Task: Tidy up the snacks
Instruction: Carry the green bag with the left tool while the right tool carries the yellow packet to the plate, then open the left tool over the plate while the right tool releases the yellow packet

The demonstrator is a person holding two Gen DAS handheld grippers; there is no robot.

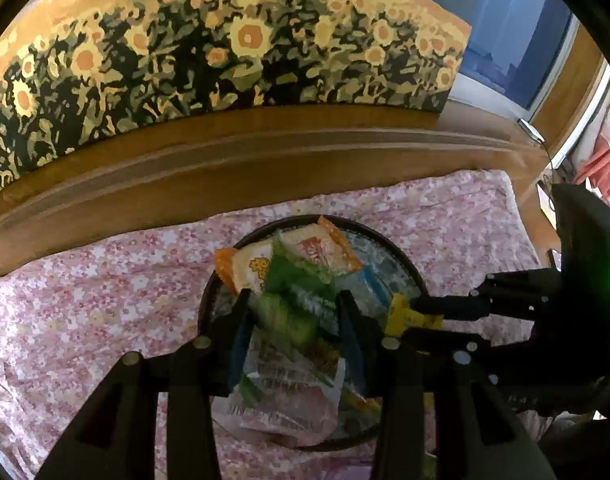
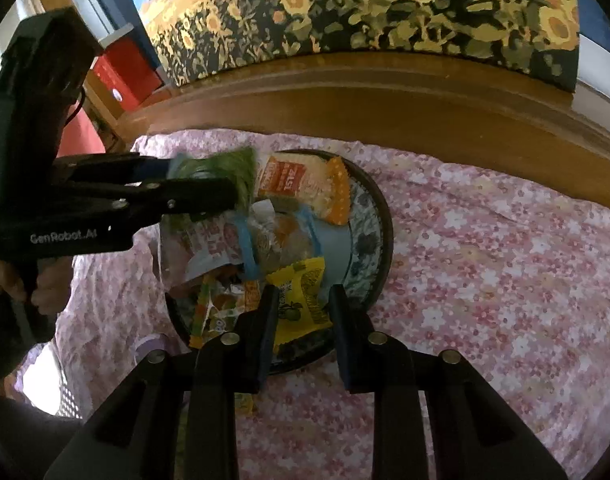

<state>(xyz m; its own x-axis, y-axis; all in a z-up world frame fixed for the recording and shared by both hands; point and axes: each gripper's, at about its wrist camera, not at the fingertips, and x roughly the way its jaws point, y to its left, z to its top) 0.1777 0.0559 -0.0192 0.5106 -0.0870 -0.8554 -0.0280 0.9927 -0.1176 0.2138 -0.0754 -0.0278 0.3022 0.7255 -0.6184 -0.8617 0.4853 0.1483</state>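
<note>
A round dark plate on the pink floral sheet holds several snack packets. My left gripper hangs over the plate with a green packet between its fingers; the packet is blurred. My right gripper has a yellow packet between its fingers above the plate's near rim. An orange-and-white packet lies at the plate's far side, a clear pink-printed packet at its left.
The plate sits on a bed with a pink floral sheet. A wooden headboard and a sunflower painting stand behind. A red box is at the back left in the right wrist view.
</note>
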